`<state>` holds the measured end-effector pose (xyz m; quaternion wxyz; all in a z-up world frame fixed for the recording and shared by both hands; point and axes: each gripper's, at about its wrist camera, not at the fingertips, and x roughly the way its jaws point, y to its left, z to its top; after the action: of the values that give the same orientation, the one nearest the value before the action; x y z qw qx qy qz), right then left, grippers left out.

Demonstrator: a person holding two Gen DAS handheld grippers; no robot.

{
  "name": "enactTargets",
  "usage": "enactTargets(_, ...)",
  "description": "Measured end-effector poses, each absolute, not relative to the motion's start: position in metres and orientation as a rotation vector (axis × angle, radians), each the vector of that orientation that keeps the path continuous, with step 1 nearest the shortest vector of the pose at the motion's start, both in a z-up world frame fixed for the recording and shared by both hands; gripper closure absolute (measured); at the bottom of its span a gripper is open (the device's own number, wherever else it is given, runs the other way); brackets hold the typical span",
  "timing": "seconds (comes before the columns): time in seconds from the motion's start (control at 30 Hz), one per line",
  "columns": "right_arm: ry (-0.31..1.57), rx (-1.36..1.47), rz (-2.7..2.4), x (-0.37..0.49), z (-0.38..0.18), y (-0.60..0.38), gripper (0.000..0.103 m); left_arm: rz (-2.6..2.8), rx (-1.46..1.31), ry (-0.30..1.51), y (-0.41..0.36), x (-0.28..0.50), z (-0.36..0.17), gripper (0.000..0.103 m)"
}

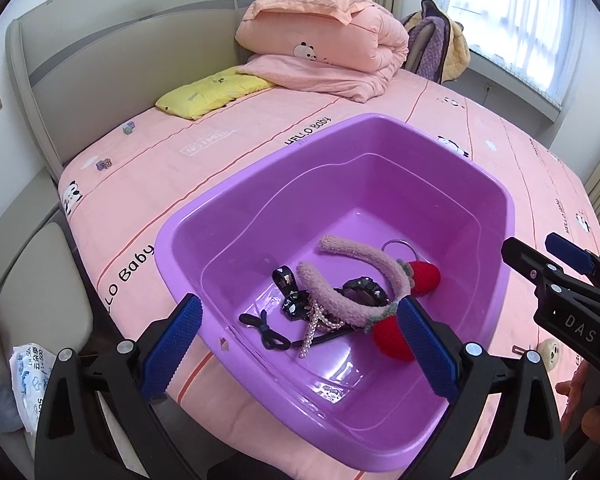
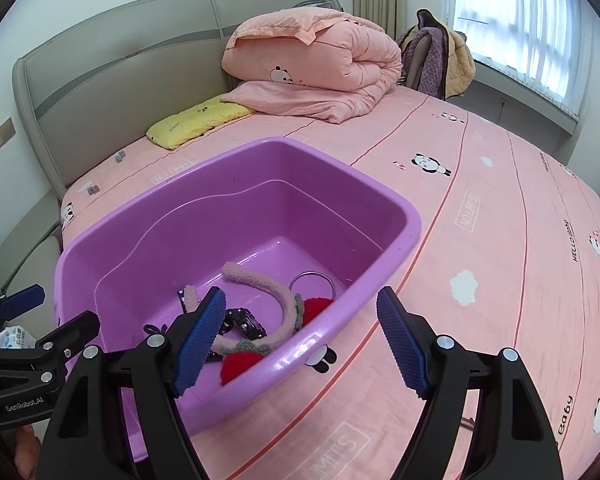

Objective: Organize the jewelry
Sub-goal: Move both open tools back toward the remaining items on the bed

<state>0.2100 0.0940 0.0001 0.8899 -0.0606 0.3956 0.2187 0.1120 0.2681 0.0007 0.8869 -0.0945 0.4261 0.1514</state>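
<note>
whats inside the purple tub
The purple tub holds a fuzzy pink headband with red strawberries, a black watch, a pearl strand, black hair ties and a metal ring. The headband covers part of the watch.

You look across a bed [image 2: 480, 200] in a pink panda-print sheet, backed by a grey padded headboard [image 2: 120, 64]. A folded pink quilt [image 2: 316, 60] and yellow pillow [image 2: 196, 120] lie near it. Daylight enters the curtained window [image 2: 520, 20] at right; walls are white.
</note>
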Motion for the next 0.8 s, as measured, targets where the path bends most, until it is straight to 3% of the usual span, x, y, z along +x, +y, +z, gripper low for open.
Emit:
enactTargets(0.43, 0.795, -0.042, 0.391, 0.164, 0.005, 0.012, 0.029, 0.24, -0.179, 0.871, 0.218, 0.086, 0.012, 0.007)
enactTargets(0.8, 0.802, 0.015, 0.297, 0.1, -0.024, -0.073, 0.029, 0.145, -0.133, 0.873, 0.156, 0.062, 0.008, 0.007)
